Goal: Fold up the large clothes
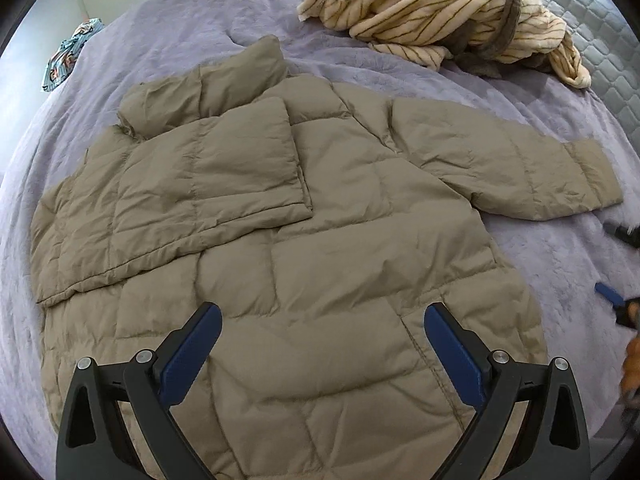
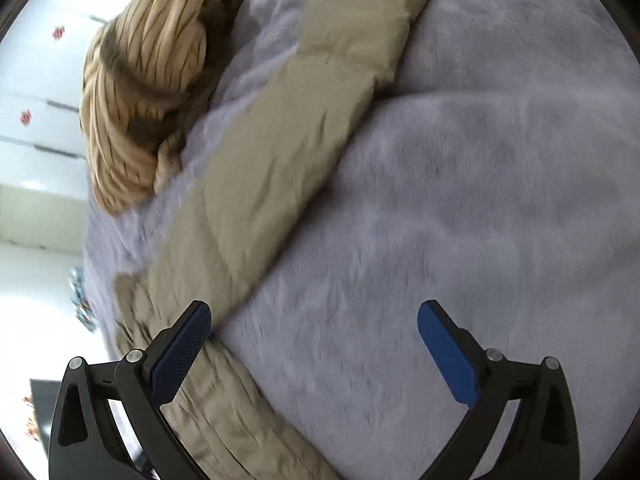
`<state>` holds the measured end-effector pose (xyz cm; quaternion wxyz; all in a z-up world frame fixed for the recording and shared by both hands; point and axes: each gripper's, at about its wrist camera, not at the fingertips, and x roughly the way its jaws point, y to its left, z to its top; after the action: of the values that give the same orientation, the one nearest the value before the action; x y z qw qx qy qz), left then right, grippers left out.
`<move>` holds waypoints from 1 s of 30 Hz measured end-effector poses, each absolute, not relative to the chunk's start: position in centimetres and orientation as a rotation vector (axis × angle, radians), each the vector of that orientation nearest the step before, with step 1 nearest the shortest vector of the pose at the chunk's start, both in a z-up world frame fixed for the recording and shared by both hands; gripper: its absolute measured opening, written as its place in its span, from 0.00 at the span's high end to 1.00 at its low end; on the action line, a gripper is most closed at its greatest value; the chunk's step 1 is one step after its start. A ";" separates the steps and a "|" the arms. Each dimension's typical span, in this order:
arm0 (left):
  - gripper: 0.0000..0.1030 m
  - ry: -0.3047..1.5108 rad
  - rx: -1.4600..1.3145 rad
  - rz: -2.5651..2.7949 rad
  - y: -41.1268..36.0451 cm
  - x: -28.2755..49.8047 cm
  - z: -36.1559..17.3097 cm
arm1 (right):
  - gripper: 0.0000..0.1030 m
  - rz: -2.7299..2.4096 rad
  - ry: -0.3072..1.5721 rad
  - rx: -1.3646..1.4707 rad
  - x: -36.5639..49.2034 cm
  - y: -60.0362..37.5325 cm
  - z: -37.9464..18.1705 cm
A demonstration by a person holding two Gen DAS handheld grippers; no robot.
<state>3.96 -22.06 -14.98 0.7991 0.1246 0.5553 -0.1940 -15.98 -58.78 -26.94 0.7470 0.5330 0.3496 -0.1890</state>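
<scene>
- Left wrist view: the left gripper [image 1: 322, 322] pointed steeply down over the jacket's [image 1: 280, 220] lower half, jaws spread wide, gripping nothing.
- Right wrist view, blurred: the right gripper [image 2: 314, 320] hung released above the purple blanket [image 2: 460, 200], the jacket's sleeve [image 2: 288, 152] running toward twelve o'clock.
- A striped robe [image 1: 444, 12] lay bunched at one o'clock beyond the jacket.

Left wrist looks steeply down on jacket [image 1: 280, 208]; right wrist slants along its sleeve [image 2: 280, 152].
</scene>
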 end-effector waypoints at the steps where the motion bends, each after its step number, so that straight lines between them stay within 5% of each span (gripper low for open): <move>1: 0.02 1.202 0.266 -0.422 -22.3 4.0 -15.2 | 0.00 -0.419 0.739 1.171 -15.8 -60.0 -26.8; 11: 0.02 1.247 0.218 -0.408 -25.1 4.1 -15.8 | 0.02 -0.401 0.590 1.378 -13.1 -69.3 -29.1; 14: 0.02 1.245 0.208 -0.401 -25.7 4.4 -15.8 | 0.12 -0.374 0.601 1.413 -11.8 -70.2 -30.0; 17: 0.02 1.237 0.195 -0.384 -25.7 4.9 -15.6 | 0.50 -0.288 0.591 1.465 -10.4 -70.6 -30.6; 19: 0.02 1.225 0.191 -0.374 -25.5 5.3 -15.3 | 0.90 -0.252 0.589 1.507 -9.6 -70.6 -31.0; 30: 0.02 1.107 0.155 -0.249 -18.7 9.3 -12.3 | 0.92 -0.072 0.528 1.249 -6.6 -65.1 -21.3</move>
<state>9.32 -18.70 -12.26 0.8404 0.0735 0.5238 -0.1179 -6.55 -65.08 -21.28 0.7782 0.5778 0.2440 -0.0332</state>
